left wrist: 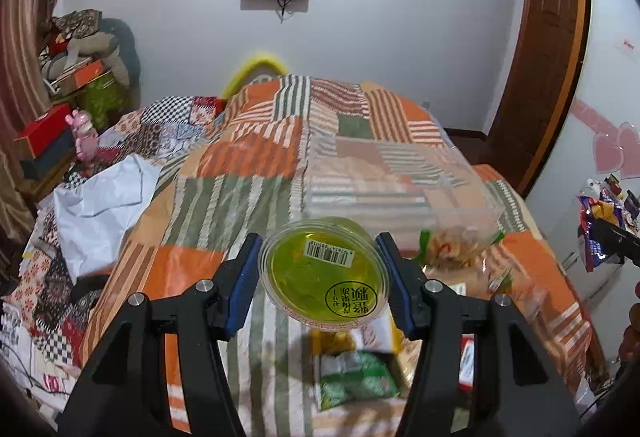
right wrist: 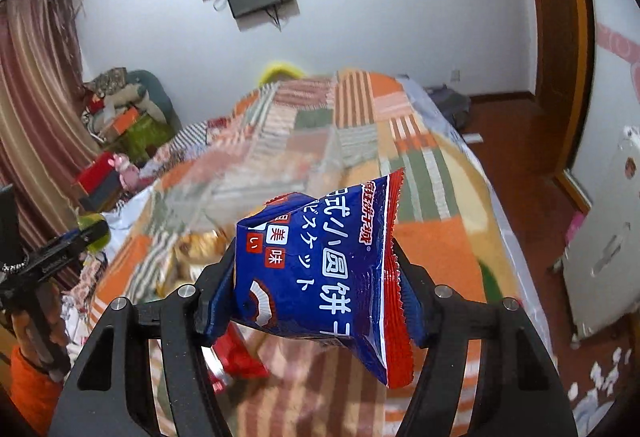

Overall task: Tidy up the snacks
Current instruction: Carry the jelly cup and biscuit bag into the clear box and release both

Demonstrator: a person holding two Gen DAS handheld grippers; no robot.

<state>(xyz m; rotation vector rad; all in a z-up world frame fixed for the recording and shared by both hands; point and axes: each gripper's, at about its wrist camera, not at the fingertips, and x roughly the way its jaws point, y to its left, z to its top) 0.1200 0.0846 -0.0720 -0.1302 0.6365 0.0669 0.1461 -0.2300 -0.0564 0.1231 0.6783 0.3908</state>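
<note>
My left gripper (left wrist: 319,243) is shut on a round clear cup of green jelly (left wrist: 320,281), its blue pads pressing the rim on both sides, held up over the bed. In the right wrist view my right gripper (right wrist: 314,253) is shut on a blue and red biscuit packet (right wrist: 320,269), also lifted off the quilt. A clear plastic box (left wrist: 400,177) stands on the bed beyond the cup, with a bag of pale snacks (left wrist: 452,249) against its near wall. Loose packets lie below: a green one (left wrist: 356,377) and a red one (right wrist: 240,357).
The bed has an orange and green patchwork quilt (left wrist: 240,165). A white cloth (left wrist: 100,205) and piled boxes and toys (left wrist: 80,77) crowd its left side. A wooden door (left wrist: 548,57) and bare floor (right wrist: 532,197) lie to the right, with a white cabinet (right wrist: 600,257).
</note>
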